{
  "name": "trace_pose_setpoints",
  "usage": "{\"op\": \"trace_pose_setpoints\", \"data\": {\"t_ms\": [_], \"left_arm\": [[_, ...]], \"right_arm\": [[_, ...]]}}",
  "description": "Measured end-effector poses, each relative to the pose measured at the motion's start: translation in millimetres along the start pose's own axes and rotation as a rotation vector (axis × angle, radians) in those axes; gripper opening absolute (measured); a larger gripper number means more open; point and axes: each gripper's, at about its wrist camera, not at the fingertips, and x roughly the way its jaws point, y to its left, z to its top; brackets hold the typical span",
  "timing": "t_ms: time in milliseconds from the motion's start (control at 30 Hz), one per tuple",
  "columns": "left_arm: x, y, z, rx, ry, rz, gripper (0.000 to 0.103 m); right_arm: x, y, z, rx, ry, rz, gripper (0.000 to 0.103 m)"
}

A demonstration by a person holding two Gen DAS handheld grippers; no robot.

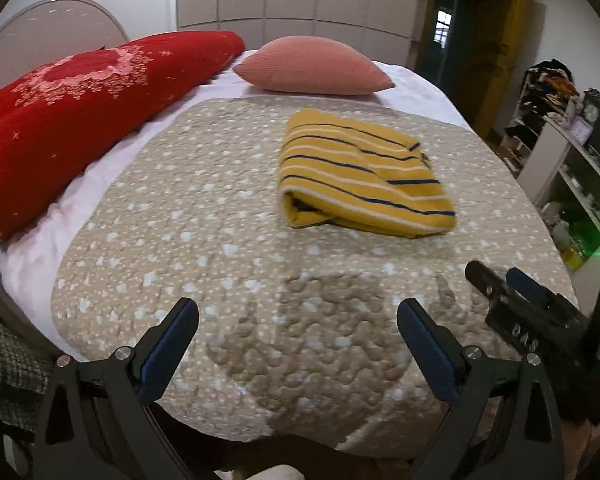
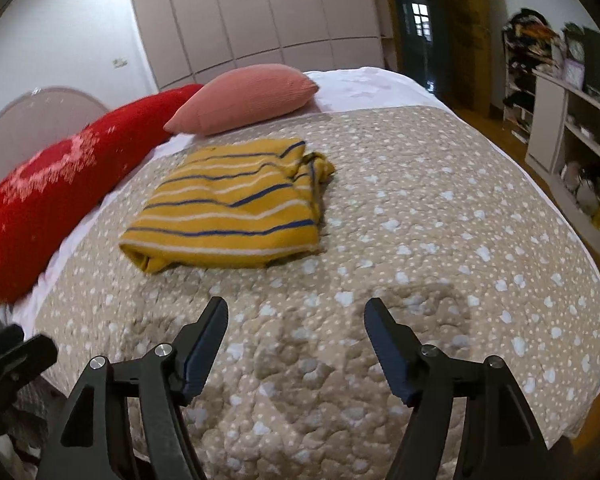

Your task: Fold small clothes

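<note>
A folded yellow knit garment with navy and white stripes (image 1: 362,176) (image 2: 228,210) lies on the beige spotted quilt (image 1: 204,240) (image 2: 420,220); the left gripper (image 1: 298,312) and right gripper (image 2: 296,312) both hover near it, spread wide, empty.

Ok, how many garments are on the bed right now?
1: the yellow striped garment, folded on the beige quilt, ahead of both open grippers, near the pink pillow. None other shows, though the red blanket could hide some.

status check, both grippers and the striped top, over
Left gripper open, empty. Right gripper open, empty. Yellow striped top lies folded on the dotted quilt, untouched. Pink pillow and red blanket lie apart from it, nothing in the way.
</note>
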Motion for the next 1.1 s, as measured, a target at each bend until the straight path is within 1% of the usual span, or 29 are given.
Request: {"op": "trace_pose_setpoints", "data": {"t_ms": [200, 367, 467, 833, 1100], "left_arm": [[10.4, 10.4, -2.3, -0.019, 0.022, 0.003, 0.099], [18.8, 12.7, -3.6, -0.017, 0.031, 0.024, 0.099], [23.0, 10.3, -4.3, 0.0, 0.03, 0.041, 0.099], [45.0, -1.1, -7.3, 0.039, 0.082, 0.038, 0.099], [64.6, -5.4, -10.6, 0.044, 0.142, 0.022, 0.099]], "right_arm": [[9.9, 24.1, -9.2, -0.086, 0.043, 0.007, 0.076], [13.9, 28.8, -9.8, -0.114, 0.047, 0.001, 0.076], [18.4, 25.2, -9.1, -0.108, 0.056, -0.006, 0.076], [36.2, 4.0, -6.3, -0.038, 0.088, -0.023, 0.076], [48.5, -6.5, -7.4, -0.011, 0.113, -0.03, 0.076]]}}
